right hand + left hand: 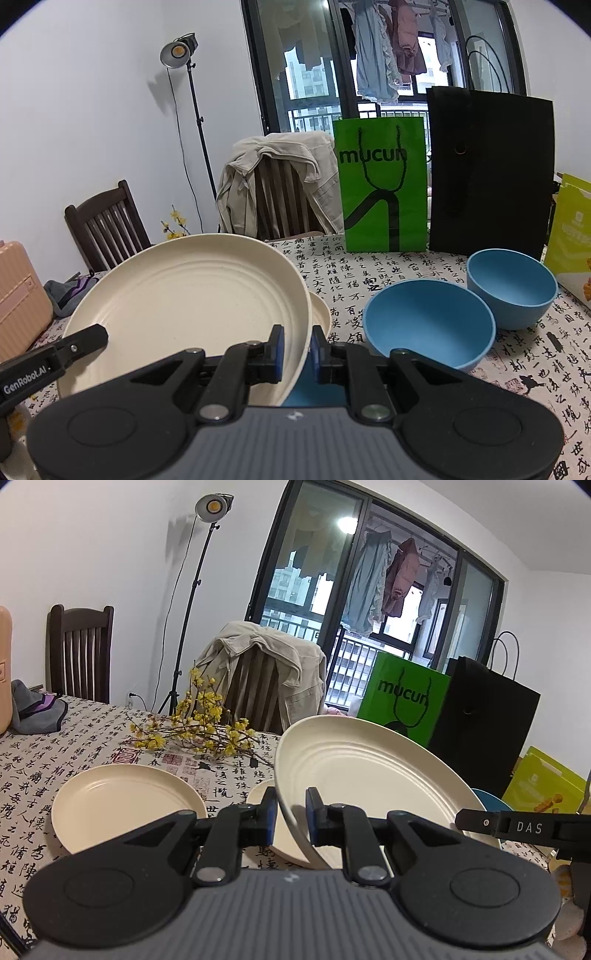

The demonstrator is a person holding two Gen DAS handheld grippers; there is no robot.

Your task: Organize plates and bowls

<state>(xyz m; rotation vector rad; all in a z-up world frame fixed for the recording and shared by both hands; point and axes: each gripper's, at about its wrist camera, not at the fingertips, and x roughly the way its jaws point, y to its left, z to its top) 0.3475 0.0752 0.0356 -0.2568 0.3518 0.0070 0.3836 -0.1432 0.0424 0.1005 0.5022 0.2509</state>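
While both grippers pinch opposite rims of the large cream plate, it hangs tilted at centre frame above a smaller cream plate on the calligraphy tablecloth. Left gripper and right gripper are closed narrowly on it. Judged stiff, light and smooth; rim holds suit it best.

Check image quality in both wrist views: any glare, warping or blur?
Left wrist: the studio lamp shines into the lens, a bright reflection flares on the window, fisheye bends its frame, corners vignette; the held plate is sharp. Right wrist: lamp dimmer, daylight washes out the window, bowls crisp, edges curved.
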